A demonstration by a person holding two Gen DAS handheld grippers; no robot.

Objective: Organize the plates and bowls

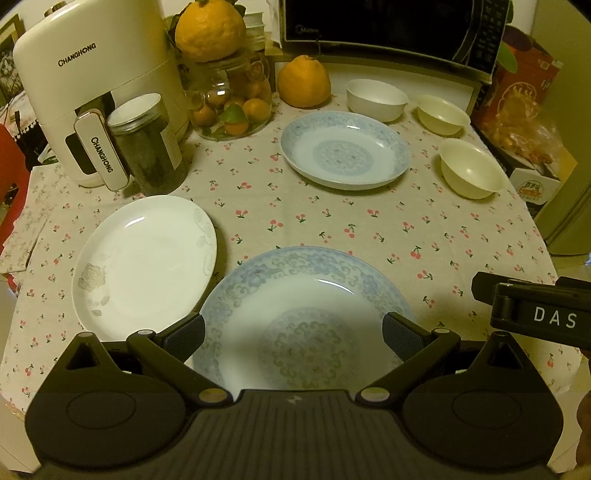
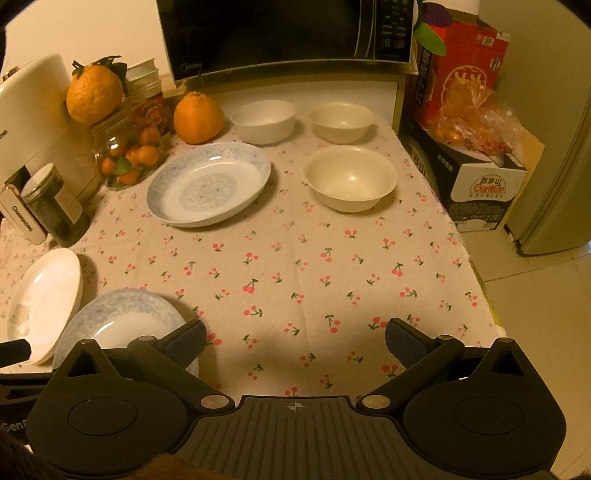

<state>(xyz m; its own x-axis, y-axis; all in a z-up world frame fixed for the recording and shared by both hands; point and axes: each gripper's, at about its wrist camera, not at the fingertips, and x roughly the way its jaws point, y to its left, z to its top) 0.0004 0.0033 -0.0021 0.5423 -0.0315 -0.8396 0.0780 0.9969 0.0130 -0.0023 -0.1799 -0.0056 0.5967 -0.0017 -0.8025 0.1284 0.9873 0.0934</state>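
Three plates and three bowls sit on a cherry-print tablecloth. My left gripper (image 1: 293, 332) is open above the near blue-patterned plate (image 1: 306, 295), its fingers apart over the plate's two sides. A white plate (image 1: 144, 266) lies to its left. A second blue-patterned plate (image 1: 345, 149) lies farther back. A white bowl (image 1: 376, 99) and two cream bowls (image 1: 441, 114) (image 1: 471, 171) stand at the back right. My right gripper (image 2: 295, 341) is open and empty over bare cloth near the front edge; the near blue plate (image 2: 122, 321) is at its left.
A white Changhong appliance (image 1: 92, 85), a dark jar (image 1: 151, 147) and a glass jar of small oranges (image 1: 232, 99) stand at the back left. A large orange (image 1: 303, 81) and a microwave (image 1: 388, 29) are behind. Boxes (image 2: 476, 177) stand off the table's right edge.
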